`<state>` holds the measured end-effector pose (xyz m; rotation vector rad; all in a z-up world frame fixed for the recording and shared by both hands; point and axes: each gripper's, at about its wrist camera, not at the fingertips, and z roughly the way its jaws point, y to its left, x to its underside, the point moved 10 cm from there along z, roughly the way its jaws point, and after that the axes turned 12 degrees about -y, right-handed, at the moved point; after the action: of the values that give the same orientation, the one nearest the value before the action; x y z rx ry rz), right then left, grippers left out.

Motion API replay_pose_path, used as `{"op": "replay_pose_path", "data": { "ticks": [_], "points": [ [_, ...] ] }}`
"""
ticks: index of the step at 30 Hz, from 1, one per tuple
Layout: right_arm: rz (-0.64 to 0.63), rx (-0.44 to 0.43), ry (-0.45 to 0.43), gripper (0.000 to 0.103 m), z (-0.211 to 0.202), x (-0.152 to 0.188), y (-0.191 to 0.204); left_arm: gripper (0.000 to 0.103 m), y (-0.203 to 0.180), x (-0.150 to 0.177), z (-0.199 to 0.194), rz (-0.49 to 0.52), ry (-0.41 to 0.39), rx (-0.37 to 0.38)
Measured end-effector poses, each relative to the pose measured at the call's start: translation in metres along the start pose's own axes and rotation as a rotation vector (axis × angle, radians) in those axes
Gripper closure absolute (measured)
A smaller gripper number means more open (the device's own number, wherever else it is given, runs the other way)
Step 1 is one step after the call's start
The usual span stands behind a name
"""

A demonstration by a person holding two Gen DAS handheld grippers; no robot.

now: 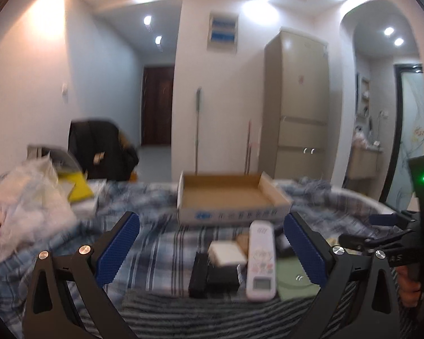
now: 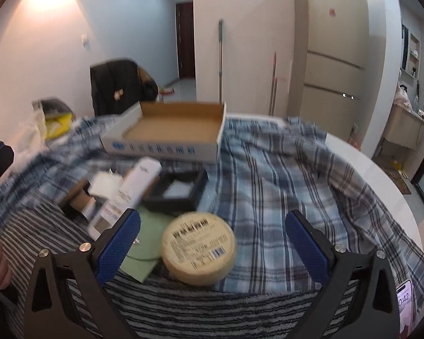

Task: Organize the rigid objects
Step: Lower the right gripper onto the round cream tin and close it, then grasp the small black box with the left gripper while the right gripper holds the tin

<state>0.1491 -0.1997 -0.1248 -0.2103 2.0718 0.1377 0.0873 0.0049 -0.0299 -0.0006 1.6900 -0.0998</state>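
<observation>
Plaid cloth (image 2: pixel 282 175): one cardboard box (image 2: pixel 166 130)

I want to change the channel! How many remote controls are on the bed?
1. The white remote lies among the small items in front of the cardboard box. Others may be hidden.

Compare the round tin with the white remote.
The tin is a flat round disc; the remote is a long narrow bar. The tin is cream with a printed barcode label on top; the remote is white with a small screen at its near end. The tin sits between the open right tool's fingers; the remote lies among small boxes. Both rest on the cloth.
</observation>
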Motion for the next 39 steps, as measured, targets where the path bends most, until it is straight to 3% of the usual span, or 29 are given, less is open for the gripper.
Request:
{"op": "replay_pose_path", "data": {
  "ticks": [5, 11, 14, 18, 21, 24, 29, 34, 39],
  "points": [
    [-0.036, -0.029, 0.061, 0.004, 0.01, 0.013, 0.009, 0.0, 0.013, 0.013, 0.011, -0.071, 0.061, -0.01],
    [-0.03, -0.028, 0.154, 0.005, 0.026, 0.032, 0.008, 0.0, 0.014, 0.02, 0.014, -0.073, 0.084, -0.013],
    [-0.027, -0.019, 0.182, 0.01, 0.029, 0.037, 0.006, 0.0, 0.013, 0.02, 0.011, -0.058, 0.075, -0.02],
    [-0.032, -0.019, 0.206, 0.028, 0.032, 0.042, 0.007, 0.0, 0.01, 0.019, 0.01, -0.044, 0.071, -0.019],
    [-0.033, -0.001, 0.205, 0.029, 0.031, 0.042, 0.005, 0.0, 0.01, 0.019, 0.01, -0.044, 0.072, -0.02],
    [-0.015, -0.006, 0.182, 0.029, 0.028, 0.037, 0.003, 0.0, 0.01, 0.019, 0.01, -0.043, 0.07, -0.019],
    [-0.001, -0.009, 0.065, 0.029, 0.013, 0.017, 0.002, 0.0, 0.009, 0.021, 0.011, -0.023, 0.084, -0.025],
    [0.002, 0.005, -0.07, 0.029, -0.005, -0.006, 0.002, 0.0, 0.001, 0.035, 0.022, 0.004, 0.171, 0.021],
    [-0.011, 0.009, -0.079, 0.029, -0.004, -0.009, 0.006, 0.011, -0.004, 0.048, 0.028, 0.014, 0.224, 0.043]
  ]
}}
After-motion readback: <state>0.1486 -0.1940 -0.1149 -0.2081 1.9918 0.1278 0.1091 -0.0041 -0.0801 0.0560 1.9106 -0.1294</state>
